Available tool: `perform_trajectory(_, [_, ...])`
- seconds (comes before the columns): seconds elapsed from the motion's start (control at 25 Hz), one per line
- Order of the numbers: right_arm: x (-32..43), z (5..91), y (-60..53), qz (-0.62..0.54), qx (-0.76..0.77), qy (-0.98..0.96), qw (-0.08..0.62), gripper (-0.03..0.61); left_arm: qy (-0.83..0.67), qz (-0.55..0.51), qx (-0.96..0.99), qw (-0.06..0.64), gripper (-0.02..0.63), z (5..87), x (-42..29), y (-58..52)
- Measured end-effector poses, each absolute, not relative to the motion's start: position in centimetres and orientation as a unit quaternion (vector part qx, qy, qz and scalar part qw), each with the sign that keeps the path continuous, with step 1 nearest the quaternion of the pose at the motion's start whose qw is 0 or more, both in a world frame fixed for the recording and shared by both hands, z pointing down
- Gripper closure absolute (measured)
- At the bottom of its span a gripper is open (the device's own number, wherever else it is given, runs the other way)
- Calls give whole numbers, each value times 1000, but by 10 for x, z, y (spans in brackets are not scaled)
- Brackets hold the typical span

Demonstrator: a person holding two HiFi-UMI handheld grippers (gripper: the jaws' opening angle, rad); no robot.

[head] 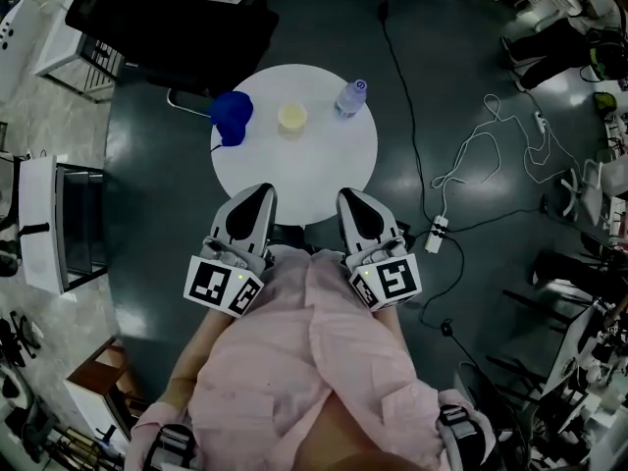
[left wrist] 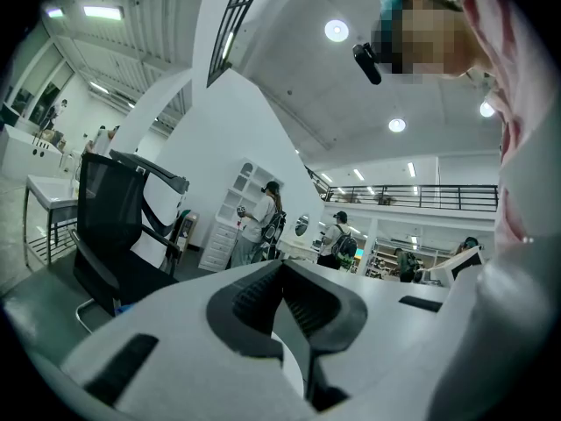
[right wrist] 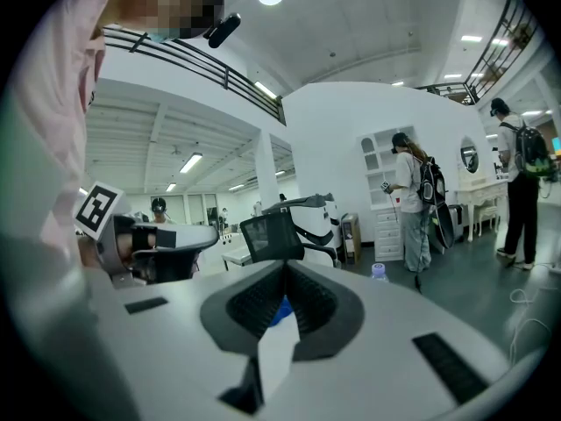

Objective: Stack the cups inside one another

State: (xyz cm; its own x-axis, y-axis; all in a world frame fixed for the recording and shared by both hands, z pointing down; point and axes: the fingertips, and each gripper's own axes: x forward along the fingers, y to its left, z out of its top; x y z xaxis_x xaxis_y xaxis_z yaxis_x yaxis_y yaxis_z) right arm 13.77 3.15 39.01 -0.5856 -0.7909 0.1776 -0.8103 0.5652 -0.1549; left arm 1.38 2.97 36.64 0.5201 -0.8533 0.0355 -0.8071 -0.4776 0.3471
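Nearest: pink shirt, both claws held just ahead of it at near edge of round white tabletop. Left claw clenched, jaws meeting, nothing between. Right claw likewise clenched, empty. Both well apart from cups. Far side of tabletop: blue cup at left rim; pale yellow cup near it, toward middle – separate, not nested. Clear water bottle right of yellow cup. Beyond tabletop – black office chair on floor.
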Motion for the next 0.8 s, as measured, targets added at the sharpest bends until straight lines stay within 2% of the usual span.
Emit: perform_trajectory(0.8, [135,394,22,120,448,-885,44,548,-494,-69,852,159,595,366,8,24])
